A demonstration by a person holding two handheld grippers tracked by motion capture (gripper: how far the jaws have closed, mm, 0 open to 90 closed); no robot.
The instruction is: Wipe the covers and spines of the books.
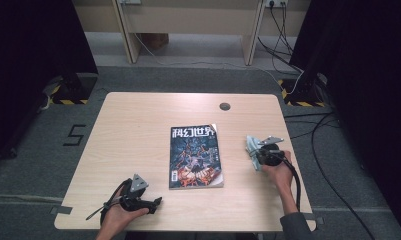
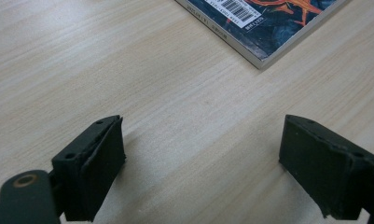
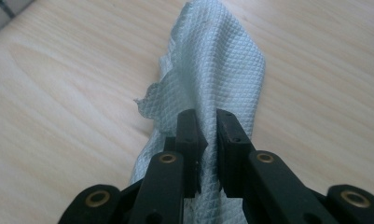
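While pinched, cloth (image 3: 212, 60) sits between right claw (image 3: 211, 140) jaws.

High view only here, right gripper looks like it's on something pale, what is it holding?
Observer: The right gripper is shut on a pale blue cloth with a fine diamond weave.
Operator: Is the cloth flat?
Observer: No, it is bunched into a long fold that runs away from the jaws across the table.
Operator: And the left gripper?
Observer: The left gripper is open, with bare wood between its jaws.
Operator: How does it face the magazine?
Observer: A near corner of the magazine, by the barcode, lies ahead of its jaws, apart from them.
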